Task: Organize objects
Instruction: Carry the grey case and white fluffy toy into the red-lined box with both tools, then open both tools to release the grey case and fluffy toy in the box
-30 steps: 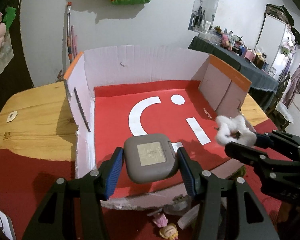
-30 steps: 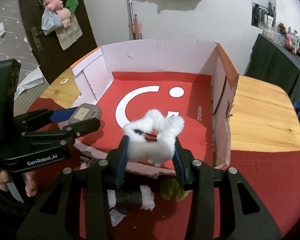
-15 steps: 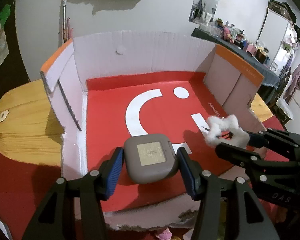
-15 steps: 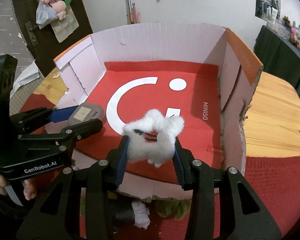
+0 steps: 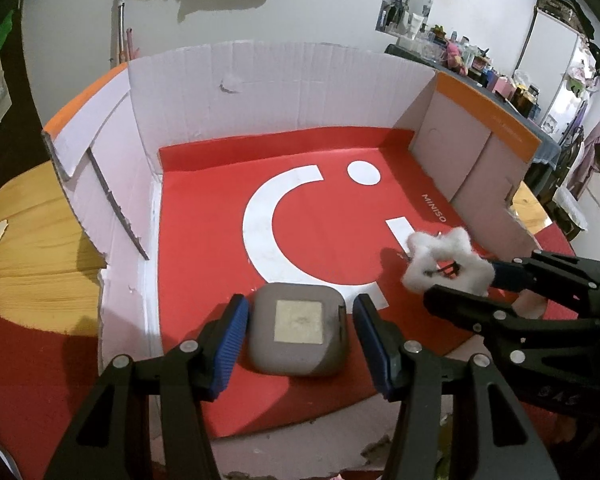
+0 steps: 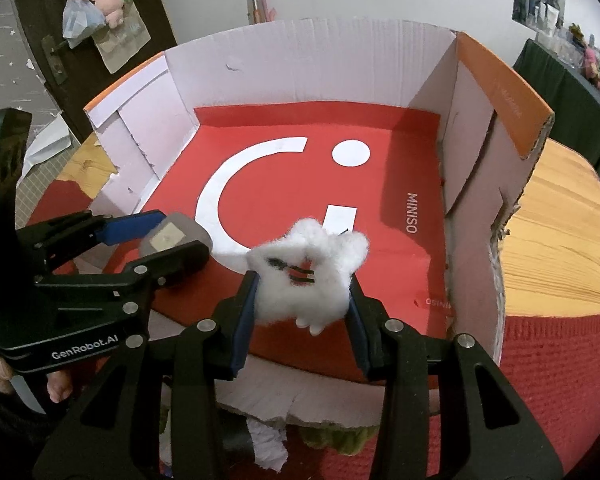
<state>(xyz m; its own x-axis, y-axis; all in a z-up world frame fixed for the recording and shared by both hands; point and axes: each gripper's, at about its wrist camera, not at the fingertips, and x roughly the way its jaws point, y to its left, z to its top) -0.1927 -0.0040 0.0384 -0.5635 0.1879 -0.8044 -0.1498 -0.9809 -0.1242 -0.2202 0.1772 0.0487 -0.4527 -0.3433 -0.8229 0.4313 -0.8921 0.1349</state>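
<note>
An open cardboard box (image 5: 280,80) (image 6: 320,60) with a red floor and a white smiley print fills both views. My left gripper (image 5: 300,340) is shut on a grey rounded-square case (image 5: 298,330) with a beige patch, held low over the box's front left floor. My right gripper (image 6: 302,312) is shut on a white fluffy flower-shaped thing (image 6: 304,276) with a black clip in its middle, just above the floor at the front right. In the left wrist view, the right gripper (image 5: 480,280) and fluffy thing (image 5: 444,264) are to the right. The right wrist view has the left gripper (image 6: 176,238) and case (image 6: 172,236) at left.
The box stands on a wooden table (image 6: 548,240) partly covered by a red cloth (image 6: 560,360). White fluff (image 6: 268,440) and a green thing (image 6: 332,436) lie outside the box's torn front wall. A person's fingers (image 6: 56,388) show under the left gripper.
Both grippers have come forward and down over the box's front wall, closer to its red floor. Each still holds the same thing.
</note>
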